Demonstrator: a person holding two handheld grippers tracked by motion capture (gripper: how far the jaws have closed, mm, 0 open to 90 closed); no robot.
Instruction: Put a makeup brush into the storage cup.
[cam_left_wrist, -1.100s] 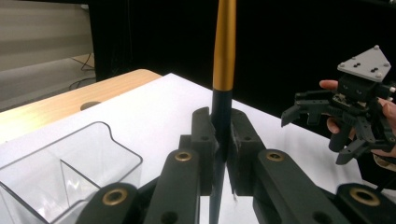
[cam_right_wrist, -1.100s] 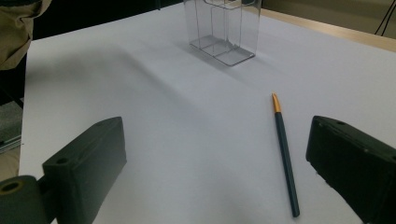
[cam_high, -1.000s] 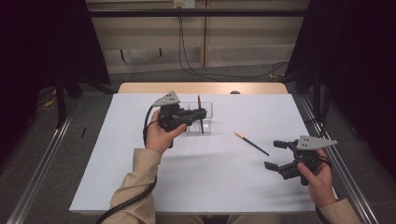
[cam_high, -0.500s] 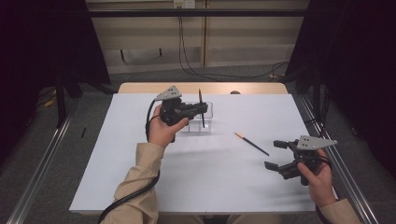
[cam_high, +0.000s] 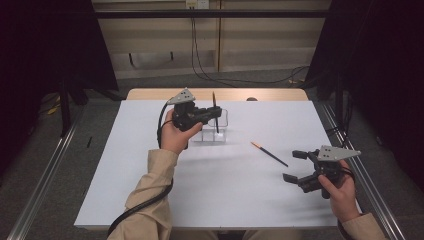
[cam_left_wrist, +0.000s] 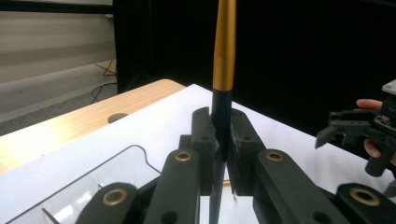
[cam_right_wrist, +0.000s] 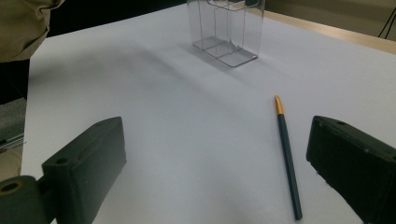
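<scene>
Dark gold-ended pencil (cam_high: 215, 111), upright above clear box (cam_high: 223, 131); another (cam_high: 270, 154) flat nearby

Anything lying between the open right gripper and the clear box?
One loose pencil lies on the white sheet between the right gripper and the clear box; the rest of that stretch is bare. The high view and right gripper view both show it.

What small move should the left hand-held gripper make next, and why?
Probably lower it straight down. The left hand-held gripper is shut on the pen, upright over the clear box; its tip seems to be just at the box's opening.
</scene>
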